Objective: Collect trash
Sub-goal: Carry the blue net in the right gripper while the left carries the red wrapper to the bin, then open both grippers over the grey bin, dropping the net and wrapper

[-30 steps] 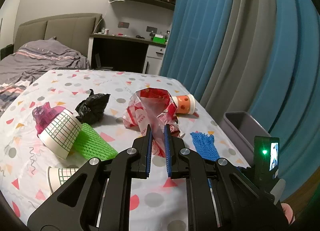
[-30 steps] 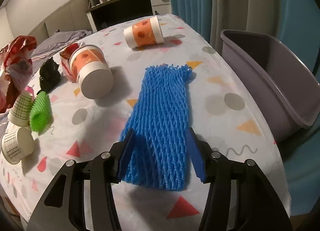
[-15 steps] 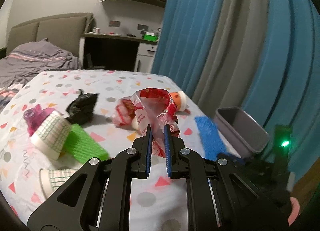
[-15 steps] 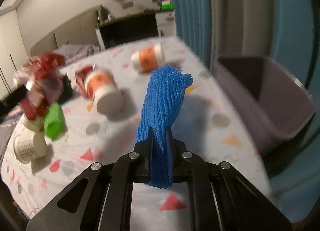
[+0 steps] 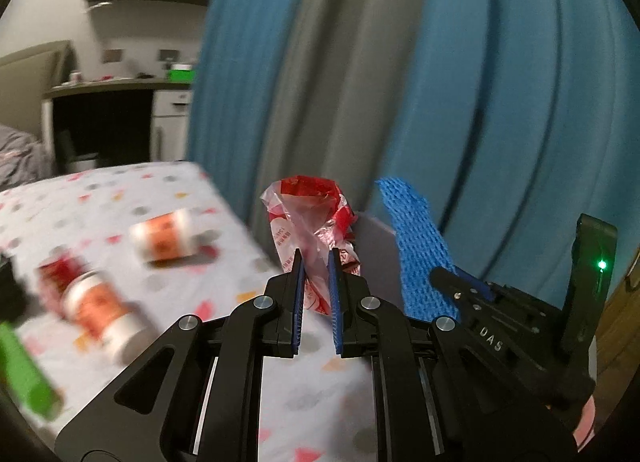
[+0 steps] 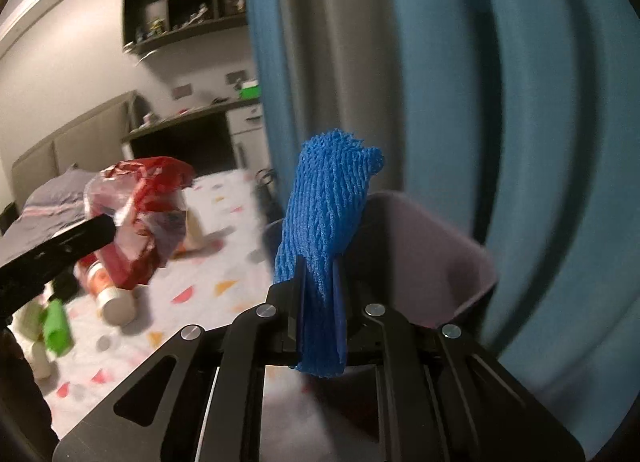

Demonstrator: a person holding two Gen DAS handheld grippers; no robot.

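Note:
My left gripper is shut on a crumpled red-and-clear plastic bag, held up in the air past the table's right edge. My right gripper is shut on a blue foam net that stands up from its jaws. Both hang beside each other in front of a grey bin, whose near wall shows between bag and net in the left wrist view. There the blue net is to the right of the bag. In the right wrist view the bag hangs at the left.
On the patterned tablecloth lie two orange paper cups and a green foam net. Blue and grey curtains hang close behind the bin. A desk and a bed stand at the back left.
My right gripper closed on the blue net and lifted it off the table. Both grippers swung right with their loads, from over the table toward the grey bin.

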